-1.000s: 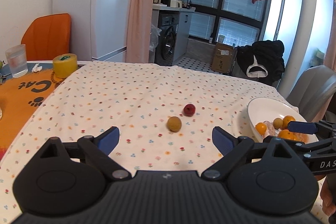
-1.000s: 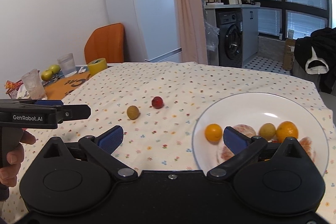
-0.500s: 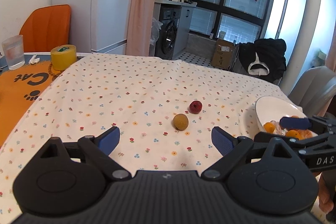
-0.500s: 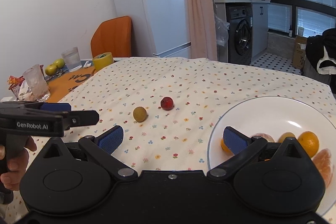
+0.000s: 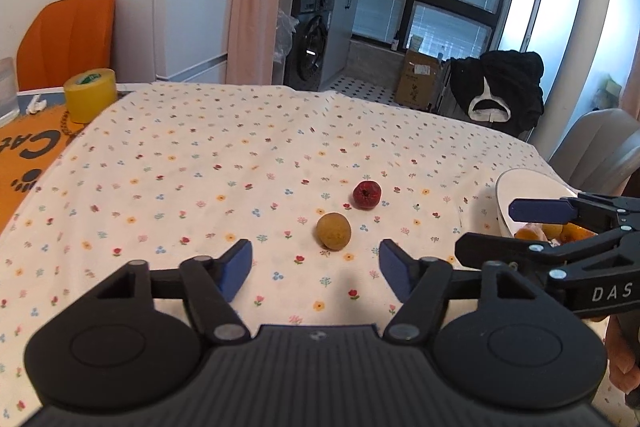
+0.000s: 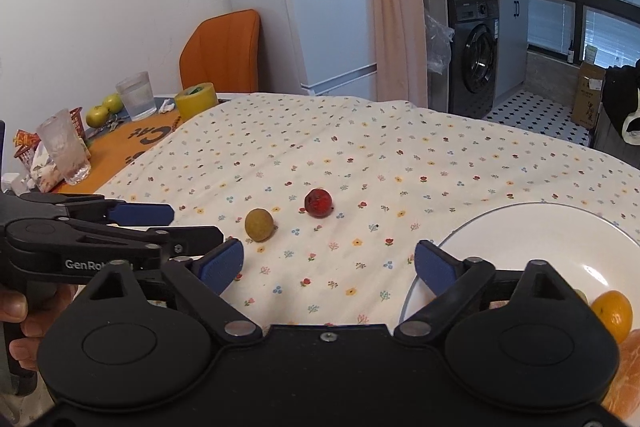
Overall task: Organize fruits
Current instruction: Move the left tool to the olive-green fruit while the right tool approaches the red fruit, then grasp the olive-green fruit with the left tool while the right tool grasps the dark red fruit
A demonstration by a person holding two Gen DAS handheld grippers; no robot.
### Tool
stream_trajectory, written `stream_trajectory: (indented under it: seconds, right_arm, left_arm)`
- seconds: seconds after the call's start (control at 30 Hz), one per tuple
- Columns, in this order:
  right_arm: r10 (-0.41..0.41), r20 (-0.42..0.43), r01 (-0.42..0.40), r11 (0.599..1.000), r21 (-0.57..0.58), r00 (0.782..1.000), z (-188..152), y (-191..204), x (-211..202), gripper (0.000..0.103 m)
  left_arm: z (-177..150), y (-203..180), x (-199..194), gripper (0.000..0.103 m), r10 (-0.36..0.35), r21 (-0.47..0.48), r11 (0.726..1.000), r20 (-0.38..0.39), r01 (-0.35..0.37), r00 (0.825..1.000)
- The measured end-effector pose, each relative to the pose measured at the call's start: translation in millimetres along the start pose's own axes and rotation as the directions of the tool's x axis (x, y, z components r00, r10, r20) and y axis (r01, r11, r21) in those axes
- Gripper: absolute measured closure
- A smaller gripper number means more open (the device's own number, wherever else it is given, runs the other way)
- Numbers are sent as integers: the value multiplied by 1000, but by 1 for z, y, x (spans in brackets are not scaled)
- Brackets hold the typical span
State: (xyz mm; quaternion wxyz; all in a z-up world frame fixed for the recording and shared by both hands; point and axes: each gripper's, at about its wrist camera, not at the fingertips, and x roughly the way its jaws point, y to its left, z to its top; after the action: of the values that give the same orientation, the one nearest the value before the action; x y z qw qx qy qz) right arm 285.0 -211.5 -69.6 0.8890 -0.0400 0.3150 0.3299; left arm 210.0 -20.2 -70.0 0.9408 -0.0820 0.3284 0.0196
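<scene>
Just ahead of my left gripper (image 5: 316, 267), at lower centre of the frame, lay the yellow-brown fruit (image 5: 334, 231) on the flowered tablecloth (image 5: 200, 163), the red fruit (image 5: 367, 194) just beyond it. Both my claws were spread wide and empty, the right gripper (image 6: 328, 263) beside the white plate (image 6: 540, 223) at lower right. I judged the round fruit light, smooth and apt to roll, so I would pinch it gently across its middle.

Both cameras look forward, low over the surface (image 5: 208, 155), toward the far windows. The left view sits on the left side, the right view on the right. Both share the yellow-brown fruit (image 5: 333, 231) and red fruit (image 5: 367, 193), quite near.
</scene>
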Motion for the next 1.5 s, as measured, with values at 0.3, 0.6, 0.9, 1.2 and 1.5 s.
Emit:
stream_trajectory:
  seconds: [0.3, 0.6, 0.9, 1.2, 1.5]
  right_arm:
    - [13, -31, -12, 1000, 8, 999, 6, -9, 17, 25]
    - [13, -45, -13, 1000, 14, 999, 15, -14, 30, 28]
    - [16, -66, -17, 1000, -6, 998, 19, -6, 48, 34]
    - [26, -84, -28, 999, -27, 996, 24, 8, 66, 45]
    - [16, -96, -20, 999, -39, 995, 30, 16, 84, 52]
  left_arm:
    - [8, -5, 24, 54, -9, 2, 1000, -34, 9, 999]
    - [15, -8, 43, 65, -10, 7, 1000, -64, 11, 998]
    - [18, -2, 47, 81, -18, -4, 1000, -65, 18, 998]
    - [24, 18, 39, 81, 5, -24, 1000, -48, -7, 999]
    - [24, 39, 33, 81, 35, -42, 998, -44, -37, 998]
